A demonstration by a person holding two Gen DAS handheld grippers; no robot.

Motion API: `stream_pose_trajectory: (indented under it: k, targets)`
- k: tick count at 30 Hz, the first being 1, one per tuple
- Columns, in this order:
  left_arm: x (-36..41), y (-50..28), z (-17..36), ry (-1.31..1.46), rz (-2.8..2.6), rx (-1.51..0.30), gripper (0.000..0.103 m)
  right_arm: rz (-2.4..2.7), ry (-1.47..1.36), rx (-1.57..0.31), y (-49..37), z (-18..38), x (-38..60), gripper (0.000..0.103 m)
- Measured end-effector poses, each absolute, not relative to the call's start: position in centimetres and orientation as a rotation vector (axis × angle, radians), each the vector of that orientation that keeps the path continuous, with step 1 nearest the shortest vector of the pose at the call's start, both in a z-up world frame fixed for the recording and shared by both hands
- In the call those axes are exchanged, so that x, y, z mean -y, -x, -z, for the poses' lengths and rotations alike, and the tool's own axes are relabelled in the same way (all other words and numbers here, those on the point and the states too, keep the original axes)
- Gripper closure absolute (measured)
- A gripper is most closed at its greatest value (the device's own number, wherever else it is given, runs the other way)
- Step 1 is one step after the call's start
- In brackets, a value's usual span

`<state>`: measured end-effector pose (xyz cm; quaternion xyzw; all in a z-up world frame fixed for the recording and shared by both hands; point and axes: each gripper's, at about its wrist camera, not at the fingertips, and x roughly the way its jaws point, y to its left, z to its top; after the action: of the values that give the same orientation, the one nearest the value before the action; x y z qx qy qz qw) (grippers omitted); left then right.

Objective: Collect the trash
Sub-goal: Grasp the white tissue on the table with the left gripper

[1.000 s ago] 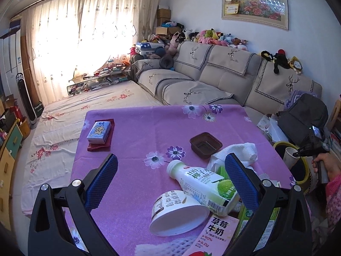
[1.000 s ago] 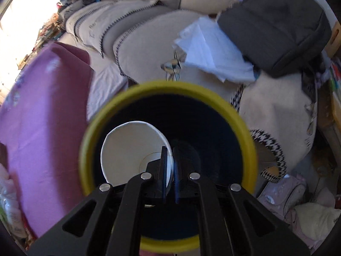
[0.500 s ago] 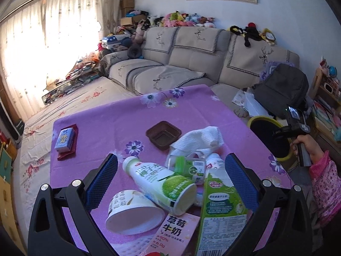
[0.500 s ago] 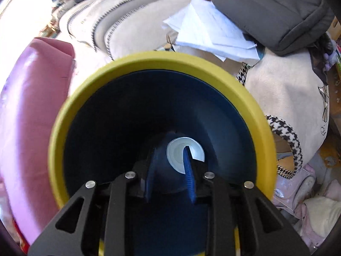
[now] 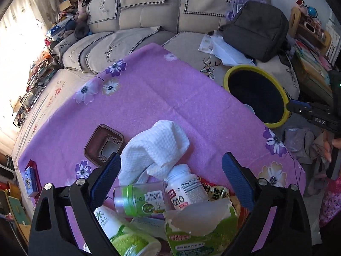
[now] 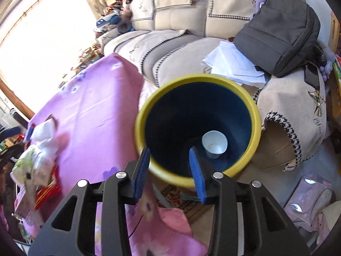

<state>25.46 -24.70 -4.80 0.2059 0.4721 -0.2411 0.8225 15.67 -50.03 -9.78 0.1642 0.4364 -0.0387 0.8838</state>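
Your right gripper (image 6: 169,163) has its jaws apart above the yellow bin (image 6: 253,108). The white cup (image 6: 214,144) stands in the bin, mouth up toward you. Your left gripper (image 5: 171,169) is wide apart over the white cloth (image 5: 155,147) at lower middle.

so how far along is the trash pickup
Done: one paper cup lies in the yellow bin. In hand: nothing; right gripper and left gripper are open. Left: the white towel, supplement bottle, clear jar and cartons on the table.

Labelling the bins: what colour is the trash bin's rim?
Yellow rim on the trash bin, dark blue inside; clearest in the right wrist view.
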Motion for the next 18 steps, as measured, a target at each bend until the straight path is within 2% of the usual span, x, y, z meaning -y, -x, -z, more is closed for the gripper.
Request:
stream_pose_trajectory:
  k: [7,10,12,13,18]
  targets:
    - [26.0,-28.2,8.1,-0.44,0.514,-1.125,0.034,0.066,-0.35,-0.869,-13.7,8.5,49.3,0.064]
    - [25.9,-28.8,8.9,-0.421,0.513,-1.146,0.06,0.056,-0.365,-0.859,-13.3,8.5,49.4,0.064]
    - [25.4,-29.3,9.1,-0.378,0.525,-1.169,0.094,0.05,-0.369,-0.854,-13.1,8.4,49.3,0.064]
    - [25.2,-29.5,9.2,-0.358,0.528,-1.178,0.098,0.045,-0.372,-0.851,-13.0,8.4,49.4,0.064]
    - [24.8,-28.8,7.2,-0.357,0.539,-1.112,0.1,0.032,-0.379,-0.829,-12.3,7.9,49.4,0.064]
